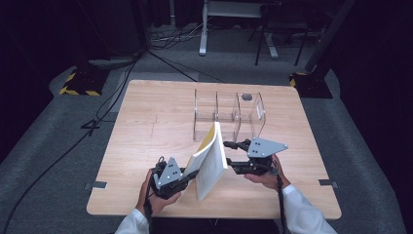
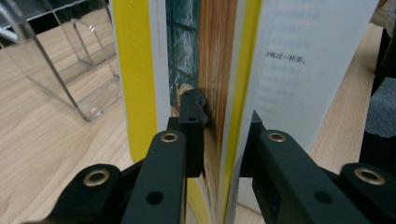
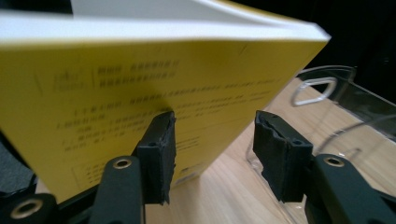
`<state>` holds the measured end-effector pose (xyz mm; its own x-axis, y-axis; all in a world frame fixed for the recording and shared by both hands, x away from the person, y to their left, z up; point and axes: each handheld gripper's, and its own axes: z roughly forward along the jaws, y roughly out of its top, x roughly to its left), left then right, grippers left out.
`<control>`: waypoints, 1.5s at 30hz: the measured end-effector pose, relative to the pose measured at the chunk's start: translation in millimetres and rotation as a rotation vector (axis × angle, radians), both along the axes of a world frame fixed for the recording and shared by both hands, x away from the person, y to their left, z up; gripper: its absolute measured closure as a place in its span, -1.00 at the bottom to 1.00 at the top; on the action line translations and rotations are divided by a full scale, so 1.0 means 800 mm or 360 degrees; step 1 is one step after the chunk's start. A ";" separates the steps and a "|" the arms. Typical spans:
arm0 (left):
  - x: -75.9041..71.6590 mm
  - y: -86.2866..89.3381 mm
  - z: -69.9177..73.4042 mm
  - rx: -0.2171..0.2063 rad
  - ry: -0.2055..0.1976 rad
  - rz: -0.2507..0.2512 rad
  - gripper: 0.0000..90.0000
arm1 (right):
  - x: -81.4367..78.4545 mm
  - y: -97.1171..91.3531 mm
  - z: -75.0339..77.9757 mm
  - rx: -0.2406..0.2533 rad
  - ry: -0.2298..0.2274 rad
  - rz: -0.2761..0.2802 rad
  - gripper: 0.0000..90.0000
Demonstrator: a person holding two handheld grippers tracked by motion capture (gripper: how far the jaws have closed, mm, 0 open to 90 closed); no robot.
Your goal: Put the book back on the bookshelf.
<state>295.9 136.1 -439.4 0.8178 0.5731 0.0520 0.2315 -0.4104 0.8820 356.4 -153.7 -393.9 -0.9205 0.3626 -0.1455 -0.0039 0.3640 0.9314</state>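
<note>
- Book (image 1: pixel 210 158): yellow cover, white page block, standing tilted off the table (image 1: pixel 146 126) near its front-centre, top corner leaning toward the clear rack (image 1: pixel 229 114). Lower edge appears to be hovering above the wood; can't tell for sure from the high view.
- In the left gripper view, book (image 2: pixel 210 70) is running upright through the frame: yellow cover edge, a picture panel, then a printed white page on the far side.
- You're holding it w/ the left gripper (image 1: pixel 187 173): jaws pressed together on the book's lower part, one pad on the picture side, the other behind the printed page.
- Right gripper (image 1: pixel 229 156): you're pointing it at the book's yellow back cover from the right. In the right gripper view its jaws are standing spread, nothing betw. them; cover (image 3: pixel 154 88) is sitting just beyond the pads. Contact w/ cover – can't tell.
- Your hands are coming in from the bottom edge, white sleeves showing.
- Clear rack: transparent divider w/ several compartments, standing behind the book, mid-table. Small dark item (image 1: pixel 247 97) is lying by its right-hand compartment, at the back.
- Rack wall is also showing at the right of the right gripper view (image 3: pixel 336 116).
</note>
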 end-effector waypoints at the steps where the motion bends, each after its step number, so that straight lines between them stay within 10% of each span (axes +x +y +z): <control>1: -0.001 0.003 -0.001 0.0002 0.0004 0.0002 0.74 | 0.000 0.006 -0.002 -0.0001 0.0010 0.0025 0.09; 12: 0.010 0.016 -0.020 -0.0136 0.0058 -0.0086 0.75 | -0.009 0.041 -0.025 -0.0032 0.0028 0.0098 0.11; 25: 0.047 -0.046 -0.026 -0.0288 0.0133 -0.0242 0.77 | 0.004 -0.016 -0.028 0.0016 0.0079 -0.0041 0.09; 34: 0.066 -0.093 -0.029 -0.0297 0.0131 -0.0301 0.75 | 0.000 -0.067 -0.020 0.0062 0.0071 -0.0153 0.08; 45: 0.051 -0.071 -0.024 -0.0145 0.0147 -0.0386 0.44 | -0.007 -0.065 -0.019 0.0085 0.0040 -0.0175 0.06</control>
